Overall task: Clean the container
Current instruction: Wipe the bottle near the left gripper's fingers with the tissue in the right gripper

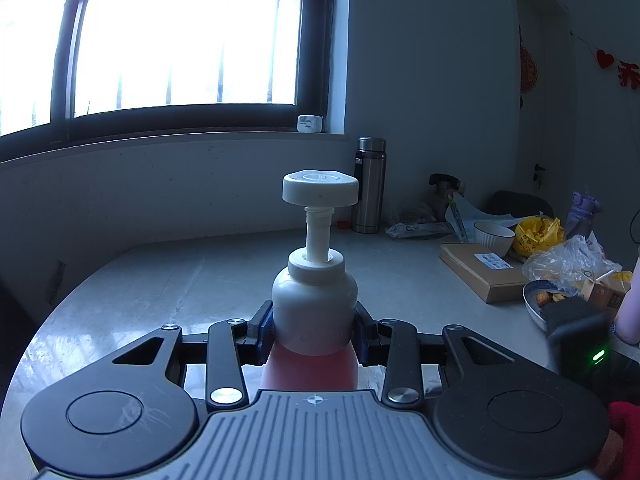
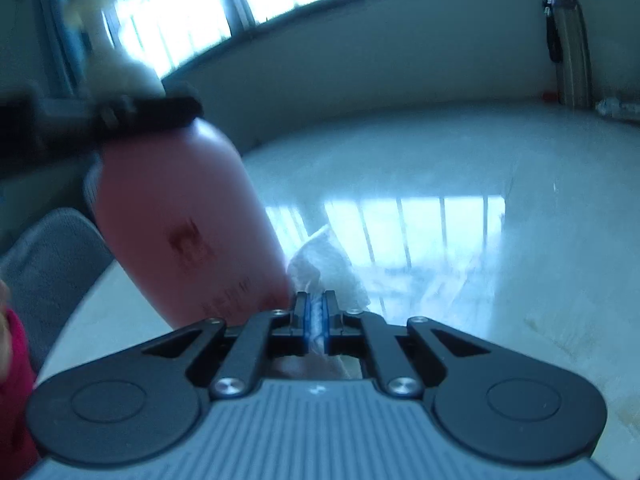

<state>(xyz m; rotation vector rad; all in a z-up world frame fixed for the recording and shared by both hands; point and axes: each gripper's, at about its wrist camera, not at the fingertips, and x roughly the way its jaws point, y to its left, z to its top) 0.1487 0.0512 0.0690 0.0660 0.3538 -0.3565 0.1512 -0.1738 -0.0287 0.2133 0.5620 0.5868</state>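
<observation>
Bottle [image 1: 315,308] in left hand-held gripper [image 1: 315,330]

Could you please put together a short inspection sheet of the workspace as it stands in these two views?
Surface: pale glossy table, window glare on it.
Job's things: pink pump bottle with white top, upright; white wipe, crumpled.
Clutter: steel flask, white bowl, cardboard box, yellow bag, clear plastic bag, plate of food, all at the far right of the table.
Grippers: left tongs clamp the bottle's shoulder; right tongs pinch the wipe beside the bottle's base.
Cables: one dark lead at the right edge.
Surroundings: barred window, grey wall, red decorations.
</observation>
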